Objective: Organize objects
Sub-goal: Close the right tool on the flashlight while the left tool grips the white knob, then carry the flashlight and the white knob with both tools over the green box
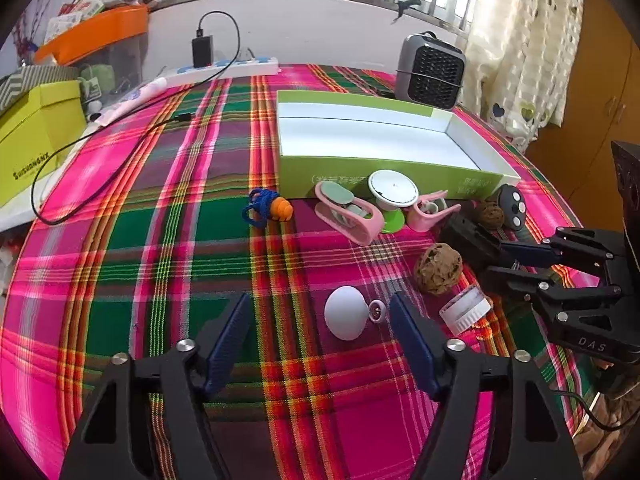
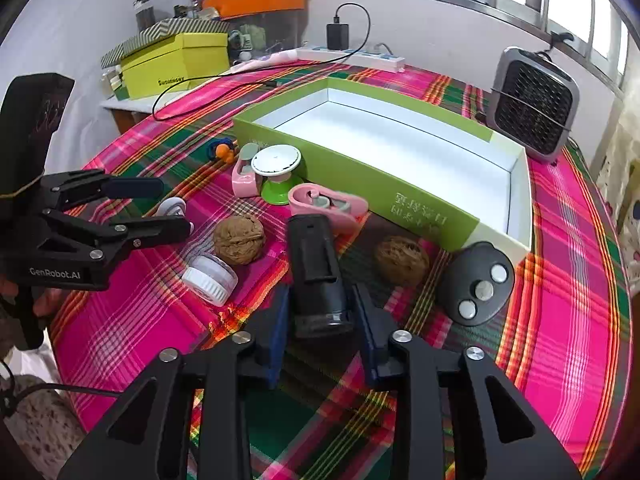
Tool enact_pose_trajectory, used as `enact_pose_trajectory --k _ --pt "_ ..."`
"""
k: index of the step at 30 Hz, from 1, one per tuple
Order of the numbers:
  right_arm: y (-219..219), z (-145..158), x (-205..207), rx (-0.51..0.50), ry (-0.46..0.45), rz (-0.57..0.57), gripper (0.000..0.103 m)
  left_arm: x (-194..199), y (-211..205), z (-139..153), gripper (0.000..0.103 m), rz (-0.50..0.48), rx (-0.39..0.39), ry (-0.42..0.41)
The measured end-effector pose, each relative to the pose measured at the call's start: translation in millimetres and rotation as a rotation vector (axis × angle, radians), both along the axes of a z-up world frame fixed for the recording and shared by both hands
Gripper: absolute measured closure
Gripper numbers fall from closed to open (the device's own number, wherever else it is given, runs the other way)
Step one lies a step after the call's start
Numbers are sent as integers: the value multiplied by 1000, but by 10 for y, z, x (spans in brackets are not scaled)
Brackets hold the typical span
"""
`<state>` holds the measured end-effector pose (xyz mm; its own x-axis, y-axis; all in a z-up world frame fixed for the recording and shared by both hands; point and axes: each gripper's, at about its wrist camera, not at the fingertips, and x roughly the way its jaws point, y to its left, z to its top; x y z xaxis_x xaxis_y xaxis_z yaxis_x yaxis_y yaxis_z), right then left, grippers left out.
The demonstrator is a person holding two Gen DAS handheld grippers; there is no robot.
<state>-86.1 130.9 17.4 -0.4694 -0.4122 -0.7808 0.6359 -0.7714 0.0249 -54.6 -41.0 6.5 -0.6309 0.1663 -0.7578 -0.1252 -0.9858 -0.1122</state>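
On a plaid-covered desk (image 1: 160, 240), two hand-held grippers work a scatter of small things meant for the green box (image 2: 516, 184) at the far right.

At left, the left gripper (image 1: 320, 320) hovers with its jaws spread and nothing pinched. A white knob (image 1: 346, 318) lies between its blue pads, nearer the right one, touching neither. If these jaws close from here, the rounded knob could squirt out forward or roll, since it sits off-centre and low on the cloth.

Just right of it lie a white jar (image 1: 466, 308) and a walnut (image 1: 438, 268), close enough that a sideways sweep of the gripper could knock them.

Further right, the right gripper (image 2: 320, 316) has its jaws drawn in on the near end of a black cylinder (image 2: 316, 268), which lies pointing away toward a pink clip (image 2: 328, 204). The hold is at the very end, so the long far part could droop or twist when lifted, and could catch the pink clip or the box wall on the way over.

A second walnut (image 2: 402, 260) and a black remote (image 2: 476, 284) lie just right of that gripper, near the box corner; a wide swing could push either off the near right edge.

The box is empty, so nothing has been put away yet.
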Motion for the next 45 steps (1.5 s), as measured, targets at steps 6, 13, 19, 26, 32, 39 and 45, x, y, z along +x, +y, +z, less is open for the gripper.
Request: enact_pose_trajectory --k 6,13,19,26,32,39,45 --pt "41 6 108 8 -7 -52 74 4 16 11 49 -22 10 2" --pt "23 19 143 18 -9 -105 74 -24 41 19 65 -40 19 -3" --pt "-5 14 104 -23 -33 -113 73 -29 91 16 75 -46 5 -5" --pt "-102 10 -3 -14 -27 -131 66 -52 118 30 75 -38 9 -16" --pt "-128 8 -11 -3 -20 -141 66 -73 102 20 75 -34 11 -24" --pt "-109 9 -13 0 -12 -149 75 -104 118 21 76 -35 9 -34" --pt "-111 17 8 -20 -27 -142 75 -105 125 54 76 -35 14 -30"
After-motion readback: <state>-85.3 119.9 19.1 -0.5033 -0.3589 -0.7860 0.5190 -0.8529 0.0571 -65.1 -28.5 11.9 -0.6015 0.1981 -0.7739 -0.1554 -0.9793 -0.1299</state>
